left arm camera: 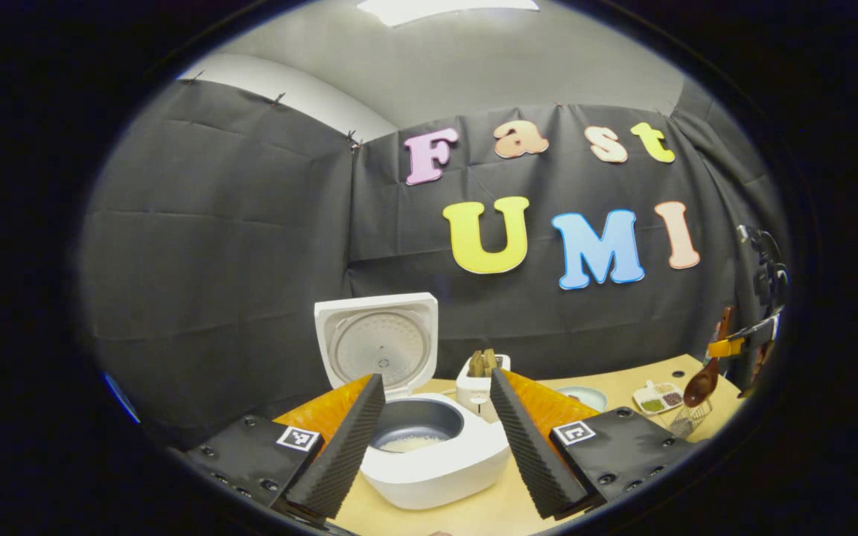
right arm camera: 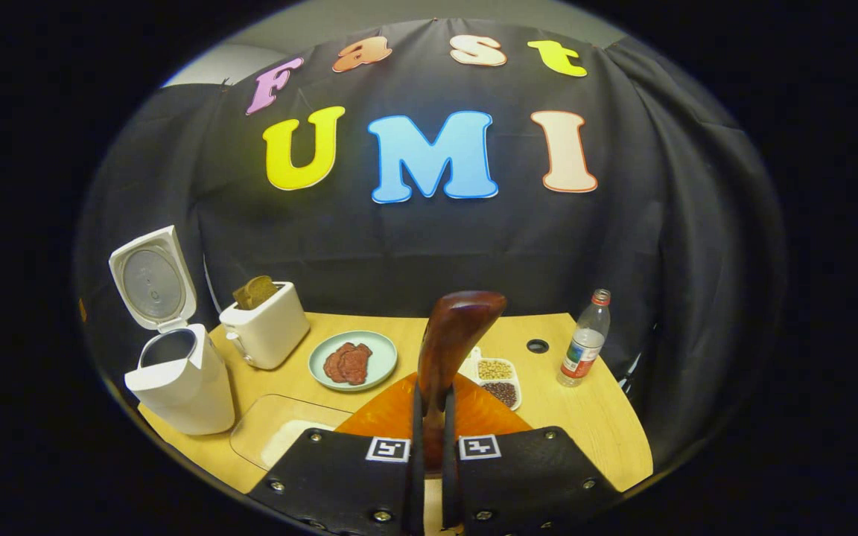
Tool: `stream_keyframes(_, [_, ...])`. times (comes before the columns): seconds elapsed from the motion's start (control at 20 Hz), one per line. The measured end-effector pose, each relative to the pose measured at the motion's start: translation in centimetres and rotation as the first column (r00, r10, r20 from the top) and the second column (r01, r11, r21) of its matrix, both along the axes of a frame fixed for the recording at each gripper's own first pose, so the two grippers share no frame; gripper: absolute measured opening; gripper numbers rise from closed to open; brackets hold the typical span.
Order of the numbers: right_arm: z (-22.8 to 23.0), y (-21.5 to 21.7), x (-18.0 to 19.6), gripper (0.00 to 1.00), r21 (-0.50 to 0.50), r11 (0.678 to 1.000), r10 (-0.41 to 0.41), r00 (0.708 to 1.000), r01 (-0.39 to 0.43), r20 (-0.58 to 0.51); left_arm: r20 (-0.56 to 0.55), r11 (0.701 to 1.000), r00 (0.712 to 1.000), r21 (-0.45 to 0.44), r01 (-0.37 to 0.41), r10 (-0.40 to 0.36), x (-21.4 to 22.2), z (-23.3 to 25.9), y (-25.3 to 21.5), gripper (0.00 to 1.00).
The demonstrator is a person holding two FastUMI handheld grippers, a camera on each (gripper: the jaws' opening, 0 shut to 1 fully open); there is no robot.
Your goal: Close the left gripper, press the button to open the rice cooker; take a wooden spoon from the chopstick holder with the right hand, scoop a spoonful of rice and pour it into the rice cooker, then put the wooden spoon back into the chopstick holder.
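While the wooden table (right arm camera: 593, 424) spreads out below me with bare board along its right edge, the rice cooker (left arm camera: 436, 454) sits at its left end, lid (left arm camera: 378, 344) swung up and back, inner pot (left arm camera: 418, 428) open with a little white rice at the bottom. My left gripper (left arm camera: 436, 439) hangs just in front of that pot, its jaws spread wide, nothing between them, the cooker's rim framed in the gap. Just right of the cooker stands a white toaster (right arm camera: 267, 327) with bread in its slot. Beside it lies a pale green plate (right arm camera: 353, 360) carrying dark reddish slices, and near the front edge a clear shallow tray (right arm camera: 280, 435). A divided dish (right arm camera: 500, 380) of beans and grains sits past the plate, and a plastic bottle (right arm camera: 584, 341) stands by the far right corner. My right gripper (right arm camera: 429, 461) is clamped on the wooden spoon (right arm camera: 455, 335), both fingers pressing its handle, the bowl rising upright above the table's middle. In the left gripper view, a wire chopstick holder (left arm camera: 686, 418) sits beneath that spoon.
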State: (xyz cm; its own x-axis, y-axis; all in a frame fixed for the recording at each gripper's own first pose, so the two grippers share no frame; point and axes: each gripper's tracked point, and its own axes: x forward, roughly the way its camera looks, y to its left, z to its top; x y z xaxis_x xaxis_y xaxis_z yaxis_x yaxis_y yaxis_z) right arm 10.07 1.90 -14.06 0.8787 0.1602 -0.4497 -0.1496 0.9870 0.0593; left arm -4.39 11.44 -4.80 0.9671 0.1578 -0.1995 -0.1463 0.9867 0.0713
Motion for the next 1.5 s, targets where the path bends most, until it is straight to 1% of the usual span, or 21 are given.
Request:
stream_keyframes(0.15, [0.0,3.0,-0.2,0.1,0.026,0.999,0.023,1.0,-0.023,-0.001,-0.002,1.0,1.0,0.001,-0.001,0.001,-0.1,0.0,1.4,0.98])
stream_keyframes(0.2, [-0.5,4.0,-0.3,0.1,0.034,0.999,0.035,0.999,-0.035,-0.012,-0.004,1.0,1.0,-0.001,-0.003,0.003,-0.2,-0.1,1.9,0.95])
stream_keyframes(0.25, [-0.9,5.2,-0.3,0.1,0.04,0.998,0.047,0.999,-0.046,-0.019,-0.007,1.0,1.0,-0.002,-0.005,0.005,-0.3,-0.1,2.4,0.98])
stream_keyframes(0.35, [-1.9,6.8,-0.1,0.1,0.033,0.998,0.058,0.998,-0.057,-0.028,-0.014,1.0,1.0,0.002,-0.01,0.01,-0.5,-0.4,3.5,1.0])
stream_keyframes(0.45, [-3.4,8.2,-0.2,0.1,0.018,0.998,0.064,0.997,-0.063,-0.04,-0.023,1.0,1.0,0.014,-0.011,0.012,-0.6,-0.7,4.6,1.0])
stream_keyframes(0.7, [-7.3,9.3,0.3,0.1,-0.089,0.995,0.036,0.998,-0.041,-0.06,-0.048,0.999,0.999,0.043,-0.018,0.02,-0.9,-1.5,7.7,0.99])
stream_keyframes(0.95, [-10.6,10.2,0.4,0.1,-0.19,0.981,0.012,0.997,-0.026,-0.076,-0.07,0.999,0.997,0.042,-0.02,0.023,-0.6,-2.6,10.1,0.98])
stream_keyframes(1.0, [-11.0,10.2,0.4,0.1,-0.221,0.975,0.001,0.998,-0.016,-0.068,-0.075,0.999,0.997,0.042,-0.019,0.022,-0.6,-3.0,10.4,0.98])
stream_keyframes(1.05, [-11.4,10.2,0.5,0.1,-0.261,0.965,-0.012,0.998,-0.004,-0.057,-0.078,0.999,0.997,0.043,-0.017,0.02,-0.4,-3.2,10.7,1.0])
stream_keyframes(1.1, [-11.8,10.3,0.5,0.1,-0.302,0.953,-0.016,0.999,0.002,-0.044,-0.078,0.999,0.997,0.042,-0.014,0.018,-0.2,-3.4,11.0,0.98])
stream_keyframes(1.25, [-12.2,11.9,0.6,0.1,-0.384,0.923,0.008,1.0,-0.011,-0.01,-0.081,0.999,0.997,0.038,-0.007,0.01,0.1,-3.8,11.5,1.0])
stream_keyframes(1.3, [-12.7,12.8,0.3,0.1,-0.388,0.921,0.018,1.0,-0.024,-0.019,-0.082,0.999,0.997,0.036,-0.006,0.009,0.1,-3.9,11.7,1.0])
stream_keyframes(1.45, [-14.0,15.8,-0.8,0.1,-0.315,0.947,0.045,0.996,-0.067,-0.074,-0.084,1.0,0.996,0.026,-0.006,0.008,0.2,-4.2,12.3,1.0])
stream_keyframes(1.5, [-14.2,16.3,-1.1,0.1,-0.297,0.952,0.046,0.996,-0.069,-0.082,-0.086,1.0,0.996,0.025,-0.007,0.009,0.2,-4.3,12.5,0.98])
